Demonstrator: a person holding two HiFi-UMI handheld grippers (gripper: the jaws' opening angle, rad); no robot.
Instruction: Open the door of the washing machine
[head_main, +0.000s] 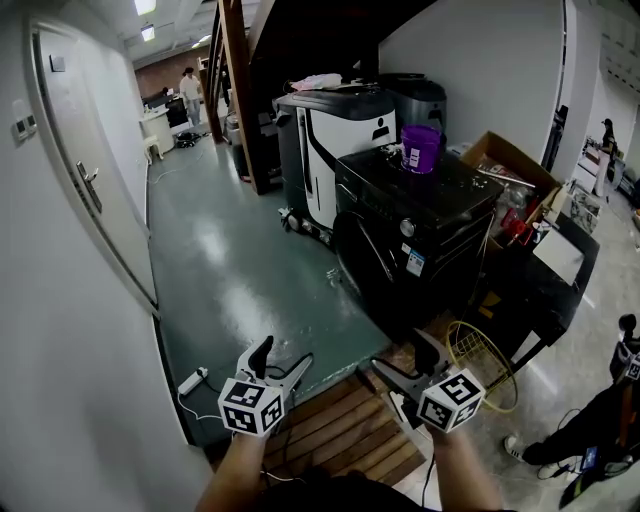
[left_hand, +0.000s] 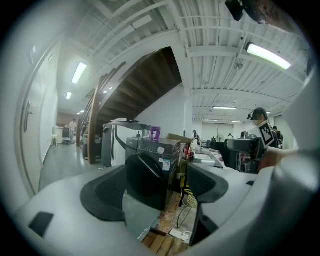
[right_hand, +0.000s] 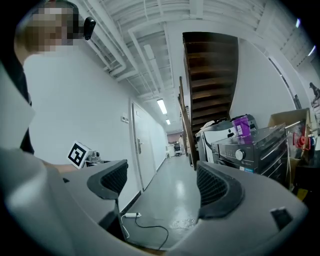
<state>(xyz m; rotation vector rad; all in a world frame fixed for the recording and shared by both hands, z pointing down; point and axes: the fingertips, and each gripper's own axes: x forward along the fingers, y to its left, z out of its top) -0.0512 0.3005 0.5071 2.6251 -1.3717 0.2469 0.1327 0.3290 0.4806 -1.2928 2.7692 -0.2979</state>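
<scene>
left gripper: (head_main: 280, 360) jaws spread, nothing between them; held low, close to the person.
right gripper: (head_main: 408, 362) also spread and empty, level with the left one.
washing machine: (head_main: 415, 225) black, ahead and slightly right, well apart from both grippers.
door: (head_main: 365, 268) round and dark, on the face turned toward the green floor; looks closed.
step: approach not yet made; I'd close the gap first and use one gripper only.
grip: no handle recess can be made out against the black, so look for it up close. Pinch the rim on the side away from the hinge and pull along the door's arc, not straight back.
in the way: wooden slats (head_main: 340, 430) underfoot and a yellow wire hoop (head_main: 480, 365) at the machine's foot are trip and snag risks.
floor left: power strip (head_main: 192, 381) with its cable, off the likely path.
swing room: looks sufficient; white appliance (head_main: 330, 140) stands just behind.
on top: purple cup (head_main: 420, 147); a jerk could tip it, so pull gently.
</scene>
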